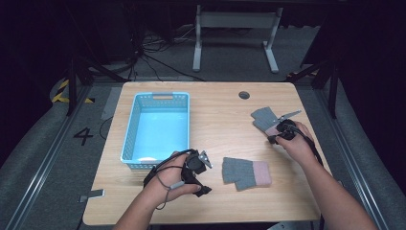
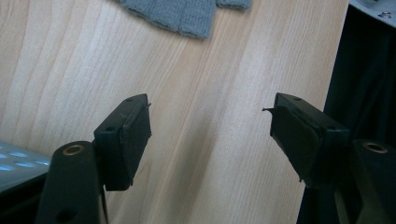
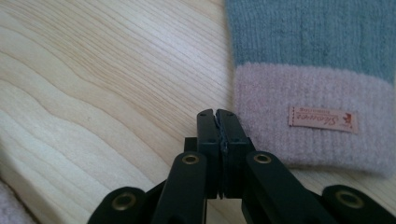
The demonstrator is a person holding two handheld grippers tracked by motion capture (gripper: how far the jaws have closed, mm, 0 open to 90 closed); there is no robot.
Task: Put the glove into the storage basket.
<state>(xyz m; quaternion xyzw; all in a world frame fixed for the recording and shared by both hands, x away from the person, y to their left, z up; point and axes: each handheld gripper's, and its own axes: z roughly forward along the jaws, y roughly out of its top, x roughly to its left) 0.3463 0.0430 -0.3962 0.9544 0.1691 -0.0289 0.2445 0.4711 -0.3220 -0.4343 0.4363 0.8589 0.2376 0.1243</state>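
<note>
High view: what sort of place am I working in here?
Probably a lab or recording workspace, not a home. A bare wooden table stands on grey carpet, cables trail across the floor behind it, and yellow-black hazard tape and a painted number 4 mark the floor.

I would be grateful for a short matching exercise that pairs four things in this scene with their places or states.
Things:
1. blue basket
2. near glove
3. left gripper
4. right gripper

Places or states:
A. jaws pressed together, nothing between them, beside a pink cuff
B. lies flat near the table's front edge, between the two hands
C. jaws wide apart over bare wood
D. stands on the table's left half

Pairs: 1-D, 2-B, 3-C, 4-A
</note>
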